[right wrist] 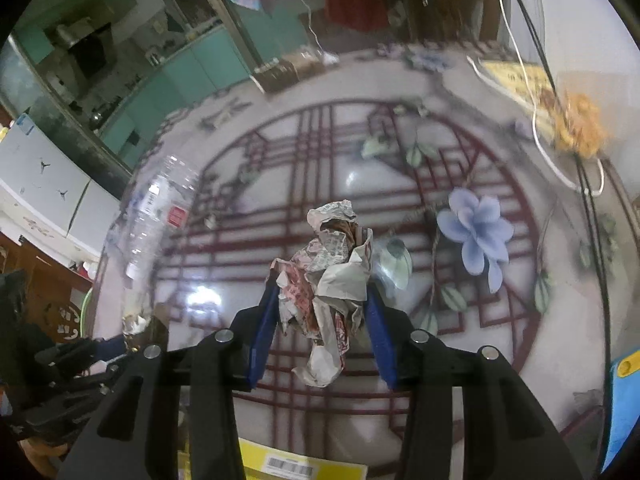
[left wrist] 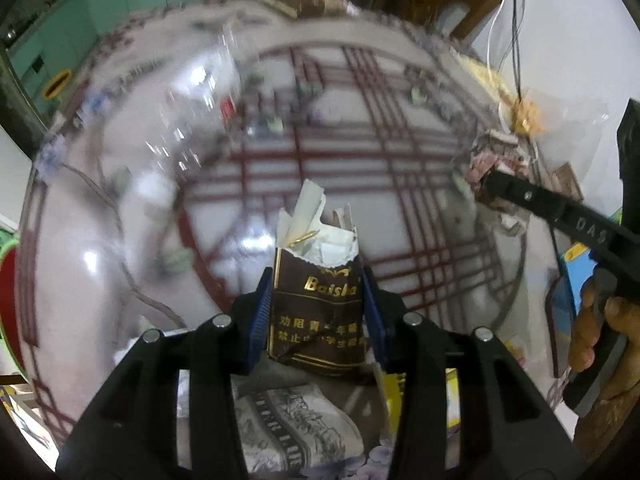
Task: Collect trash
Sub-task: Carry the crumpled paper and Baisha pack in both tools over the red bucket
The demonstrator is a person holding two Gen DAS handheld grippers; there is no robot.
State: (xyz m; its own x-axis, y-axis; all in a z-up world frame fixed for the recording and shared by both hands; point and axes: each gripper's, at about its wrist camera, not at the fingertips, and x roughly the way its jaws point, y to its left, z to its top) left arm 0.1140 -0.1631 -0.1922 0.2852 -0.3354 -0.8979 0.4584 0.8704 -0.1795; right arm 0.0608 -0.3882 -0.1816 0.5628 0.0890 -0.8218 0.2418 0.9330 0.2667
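Left tool [left wrist: 316,300] is closed on a dark brown cigarette pack [left wrist: 318,312] w/ gold lettering; blue pads press both sides, and the torn top w/ white paper scraps sticks up past the fingertips. The pack sits upright btwn the pads, above the round table [left wrist: 120,240], which has a glossy white top w/ a dark red lattice pattern. Right tool [right wrist: 324,300] is clamped on a crumpled paper wad [right wrist: 332,276], printed, whitish w/ red and brown patches; it bulges above the fingertips and a tail hangs down btwn the fingers. In the left wrist view the right tool shows at the right edge, w/ the same wad at its tip and a hand [left wrist: 596,328] on its handle. A clear plastic bottle [right wrist: 156,216] w/ a red label lies on the table's left side, well apart from the wad. A blue flower print [right wrist: 476,232] is on the table top, right of the wad. Yellow-orange clump [right wrist: 580,124] sits near the table's far right rim, beside white and black cables. Both views are blurred toward the far edge.
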